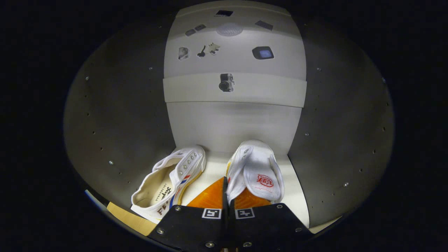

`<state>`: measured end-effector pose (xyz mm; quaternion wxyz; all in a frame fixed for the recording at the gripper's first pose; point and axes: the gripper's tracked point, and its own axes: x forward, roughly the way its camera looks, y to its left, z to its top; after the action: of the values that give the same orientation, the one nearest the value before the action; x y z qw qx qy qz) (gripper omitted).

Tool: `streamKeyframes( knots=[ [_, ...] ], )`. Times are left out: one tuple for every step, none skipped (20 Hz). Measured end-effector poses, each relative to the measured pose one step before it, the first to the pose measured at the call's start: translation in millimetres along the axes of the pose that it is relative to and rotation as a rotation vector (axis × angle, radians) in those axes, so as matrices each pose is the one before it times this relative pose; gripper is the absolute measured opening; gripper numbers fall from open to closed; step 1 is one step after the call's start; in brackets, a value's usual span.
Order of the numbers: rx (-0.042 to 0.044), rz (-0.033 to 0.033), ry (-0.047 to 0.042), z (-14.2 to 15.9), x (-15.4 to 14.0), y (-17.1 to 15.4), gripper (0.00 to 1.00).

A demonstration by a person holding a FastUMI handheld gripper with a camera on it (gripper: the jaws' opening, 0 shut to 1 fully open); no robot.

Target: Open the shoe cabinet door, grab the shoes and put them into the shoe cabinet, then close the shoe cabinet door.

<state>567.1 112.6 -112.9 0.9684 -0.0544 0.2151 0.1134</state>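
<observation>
1. Gripper view, cabinet: the camera looks into the open shoe cabinet (231, 129); grey side walls (115, 122) with rows of small shelf-pin holes run to either side, a pale back panel stands ahead, and a shelf edge crosses it above; the door itself I cannot make out, so it is judged open only because the interior is exposed.

2. Gripper view, gripper: the gripper (225, 196) has its orange fingers (210, 197) drawn together, only a thin dark seam between them; the right shoe (257, 171) overlaps the right finger, and its heel-side collar appears caught in that seam, but whether both fingers press on it I cannot tell.

3. Gripper view, shoes: both white canvas sneakers lie on the cabinet floor (297, 196); the left shoe (171, 183) lies tilted on its side, just beside the left finger, opening facing the camera, apart from the gripper; the right shoe points toe-inward toward the back panel, tongue and red logo uppermost.

4. Judgement: the placement is nearly complete; the right shoe is set deep enough to clear the door; releasing, withdrawing and closing the door remain.

5. Risk: a snagged collar could drag the shoe outward on retreat.
</observation>
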Motion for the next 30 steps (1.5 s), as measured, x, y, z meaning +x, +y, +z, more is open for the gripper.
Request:
streamKeyframes(
  knots=[
    [-0.01895, -0.01327, 0.02684, -2.07, 6.82, -4.73, 0.0],
    [-0.02227, -0.01517, 0.03251, -4.04, 5.55, -4.93, 0.0],
    [-0.01569, -0.01091, 0.02378, -3.71, 4.87, -3.2, 0.0],
    [-0.00628, 0.00173, 0.02427, -5.97, 4.26, 0.4, 0.0],
    [0.00756, 0.00849, 0.0107, -2.25, 5.88, 1.92, 0.0],
    [0.00952, 0.00528, 0.0082, -0.53, 2.87, 1.37, 0.0],
    [0.01182, 0.00245, 0.00708, -1.72, 1.41, 0.82, 0.0],
    [0.01469, 0.00445, 0.0148, -2.43, 1.97, 2.44, 0.0],
    [0.00693, -0.00194, 0.01019, -1.9, 1.78, 1.83, 0.0],
    [-0.00335, -0.00639, 0.00015, -0.16, 1.68, 0.83, 0.02],
    [-0.00611, -0.00898, -0.00444, 0.03, -0.56, 0.57, 0.03],
    [-0.00642, -0.00918, 0.00091, -1.12, -2.12, -0.01, 0.07],
    [0.00211, -0.00337, -0.00042, -0.47, -3.56, 1.01, 0.08],
    [0.00517, 0.00171, -0.00614, 0.08, -4.09, 1.38, 0.1],
    [0.00294, -0.00507, -0.00551, -1.26, -5.1, -0.44, 0.11],
    [0.00378, -0.00349, -0.01044, 0.43, -6.24, 0.02, 0.12],
    [0.00257, -0.00091, -0.00782, -0.92, -6.92, 0.6, 0.12],
    [0.00362, -0.00288, -0.00777, -0.31, -7.97, 0.36, 0.12],
    [0.00428, -0.00063, -0.00759, -0.7, -8.69, 0.59, 0.12],
    [0.00485, -0.00629, -0.01311, 0.83, -8.84, -0.16, 0.13],
    [0.00207, -0.00423, -0.01479, 0.93, -9.6, -0.37, 0.13],
    [0.0112, -0.00632, -0.02291, 3.1, -10.55, 0.01, 0.13],
    [0.01313, 0.00141, -0.01116, -0.56, -11.54, 1.67, 0.13],
    [0.01387, 0.00391, -0.01172, -0.31, -14.13, 2.84, 0.12],
    [0.01042, -0.00232, -0.01673, 1.12, -12.87, 1.54, 0.13],
    [0.00592, -0.00278, -0.01492, 0.24, -12.87, 1.86, 0.13],
    [0.00455, -0.00581, -0.0129, -1.02, -14.51, 1.7, 0.12],
    [0.00054, -0.00248, -0.01795, 0.67, -14.95, 1.73, 0.13],
    [0.00028, -0.00881, -0.01869, 0.45, -15.33, 0.99, 0.13],
    [0.00198, -0.00788, -0.01775, 0.17, -17.71, 0.04, 0.13]
  ],
)
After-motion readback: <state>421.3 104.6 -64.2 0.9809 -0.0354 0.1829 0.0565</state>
